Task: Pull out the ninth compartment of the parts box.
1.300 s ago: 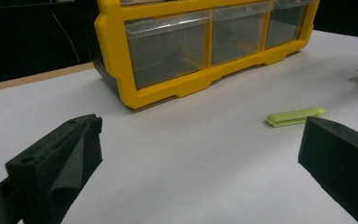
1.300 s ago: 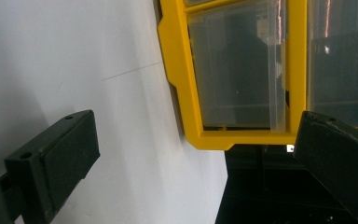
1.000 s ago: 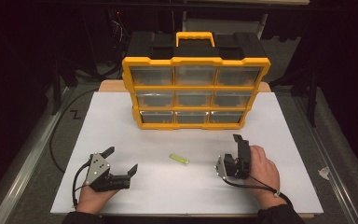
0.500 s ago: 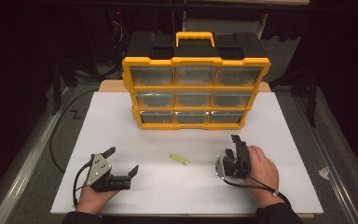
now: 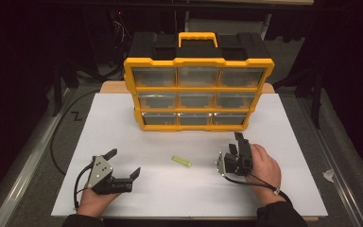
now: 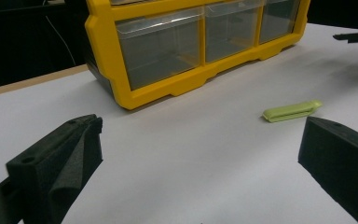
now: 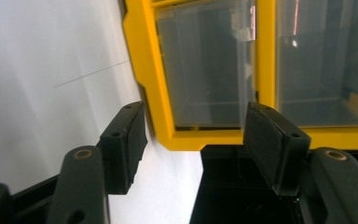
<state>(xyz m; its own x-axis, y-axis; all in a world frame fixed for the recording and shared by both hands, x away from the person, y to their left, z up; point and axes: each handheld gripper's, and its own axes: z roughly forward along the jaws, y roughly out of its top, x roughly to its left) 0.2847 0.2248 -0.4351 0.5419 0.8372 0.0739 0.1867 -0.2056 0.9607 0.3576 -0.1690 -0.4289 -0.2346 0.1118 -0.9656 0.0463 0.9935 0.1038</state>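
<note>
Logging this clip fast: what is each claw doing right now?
Left claw: open, holding nothing.
Right claw: jaws just been closing, still apart, nothing between them.

Your forearms are cut off by the high view's bottom edge. Contents of the yellow organiser point(image 5: 197, 94) drawers cannot be read. The green clip point(image 5: 181, 161) is too small to identify.

Yellow-framed plastic organiser point(image 5: 196, 90) looked smooth, slightly glossy; its clear drawer fronts point(image 6: 161, 44) were see-through plastic with reflections. White sheet on table point(image 5: 123, 142) was matt, paper-like. Small lime-green plastic clip point(image 6: 291, 111) looked smooth. Gripper pads point(image 6: 81, 147) were matt black foam.
</note>
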